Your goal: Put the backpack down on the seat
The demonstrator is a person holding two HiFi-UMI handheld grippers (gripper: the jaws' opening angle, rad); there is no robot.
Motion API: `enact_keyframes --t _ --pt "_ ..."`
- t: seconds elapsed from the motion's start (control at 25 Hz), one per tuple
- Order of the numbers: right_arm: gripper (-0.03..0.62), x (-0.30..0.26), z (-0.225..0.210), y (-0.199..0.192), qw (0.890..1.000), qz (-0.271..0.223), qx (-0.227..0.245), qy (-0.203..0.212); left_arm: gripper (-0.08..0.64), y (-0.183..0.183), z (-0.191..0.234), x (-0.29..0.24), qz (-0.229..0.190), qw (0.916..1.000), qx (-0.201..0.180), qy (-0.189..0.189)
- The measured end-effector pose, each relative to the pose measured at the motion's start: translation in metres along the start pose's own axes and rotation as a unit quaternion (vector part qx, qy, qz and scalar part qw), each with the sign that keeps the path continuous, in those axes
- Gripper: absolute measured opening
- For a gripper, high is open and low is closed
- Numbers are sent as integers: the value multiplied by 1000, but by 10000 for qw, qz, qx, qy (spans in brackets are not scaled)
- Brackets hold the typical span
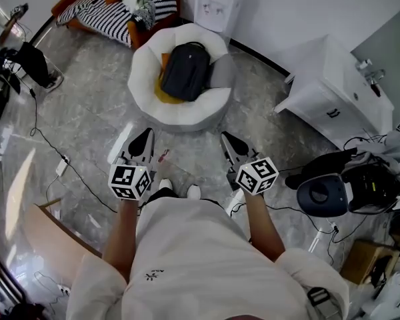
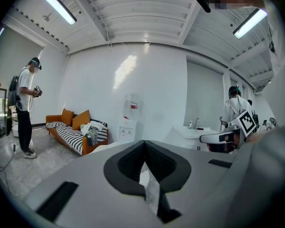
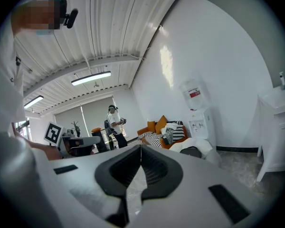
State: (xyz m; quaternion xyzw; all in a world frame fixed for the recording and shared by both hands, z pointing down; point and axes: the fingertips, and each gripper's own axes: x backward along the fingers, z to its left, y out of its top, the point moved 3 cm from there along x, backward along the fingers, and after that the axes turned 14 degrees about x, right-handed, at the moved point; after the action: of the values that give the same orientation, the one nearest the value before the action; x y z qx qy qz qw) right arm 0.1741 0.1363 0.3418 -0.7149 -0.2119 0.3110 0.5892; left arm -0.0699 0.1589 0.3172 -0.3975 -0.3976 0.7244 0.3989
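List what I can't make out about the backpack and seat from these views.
- Head view: the backpack covers most of the yellow cushion; its shoulder straps and underside are hidden.
- Right gripper view: the right gripper blocks the lower part of the seat with its own body; only the backpack's top shows.
- Left gripper view: the left gripper hides the backpack entirely behind its body.
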Motion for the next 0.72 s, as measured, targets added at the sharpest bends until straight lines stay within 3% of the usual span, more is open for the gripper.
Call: enact_keyframes --t 0.72 --pt "24 -23 51 18 9991 61 246 -329 17 24 43 30 -39 9994 -35 -343"
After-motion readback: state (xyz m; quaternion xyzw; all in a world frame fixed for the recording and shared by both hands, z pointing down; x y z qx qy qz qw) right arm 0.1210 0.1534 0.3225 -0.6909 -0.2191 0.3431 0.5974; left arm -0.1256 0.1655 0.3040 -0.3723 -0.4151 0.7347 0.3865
